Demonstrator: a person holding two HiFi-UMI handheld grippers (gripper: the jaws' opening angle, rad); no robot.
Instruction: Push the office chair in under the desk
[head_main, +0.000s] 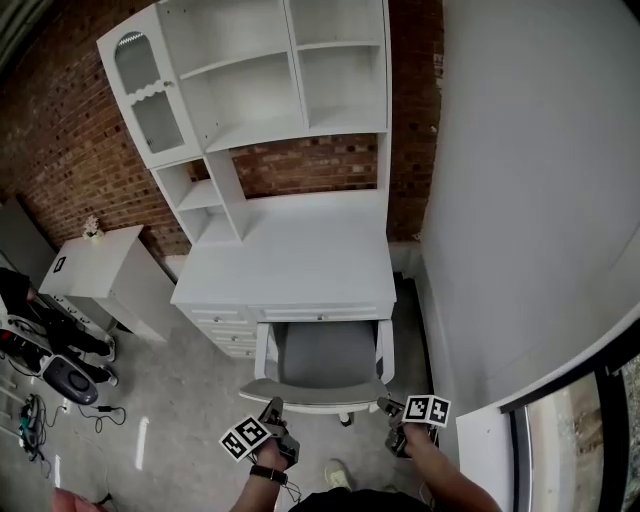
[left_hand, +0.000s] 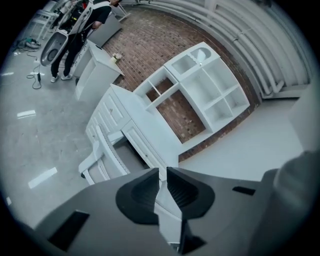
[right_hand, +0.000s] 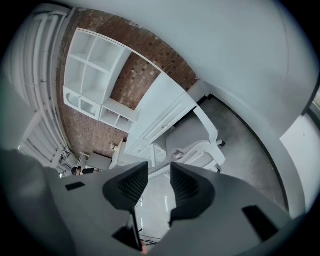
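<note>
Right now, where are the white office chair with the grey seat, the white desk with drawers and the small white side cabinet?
white office chair with grey seat (head_main: 322, 352), head view, on the grey seat.
white desk with drawers (head_main: 300, 250), head view, on the bare desktop.
small white side cabinet (head_main: 95, 262), head view, on its top.

the office chair (head_main: 320, 358) stands just ahead of both tongs, its back rail nearest them: the left gripper (head_main: 272, 408) at the rail's left end, the right gripper (head_main: 388, 407) at its right end. beyond the chair is the desk (head_main: 300, 250), with drawers (head_main: 230, 332) left of the seat. a shelf unit (head_main: 270, 80) stands on the desk's far side. a side cabinet (head_main: 100, 270) lies well left of the left gripper, and a wall (head_main: 530, 180) runs right of the right gripper.
</note>
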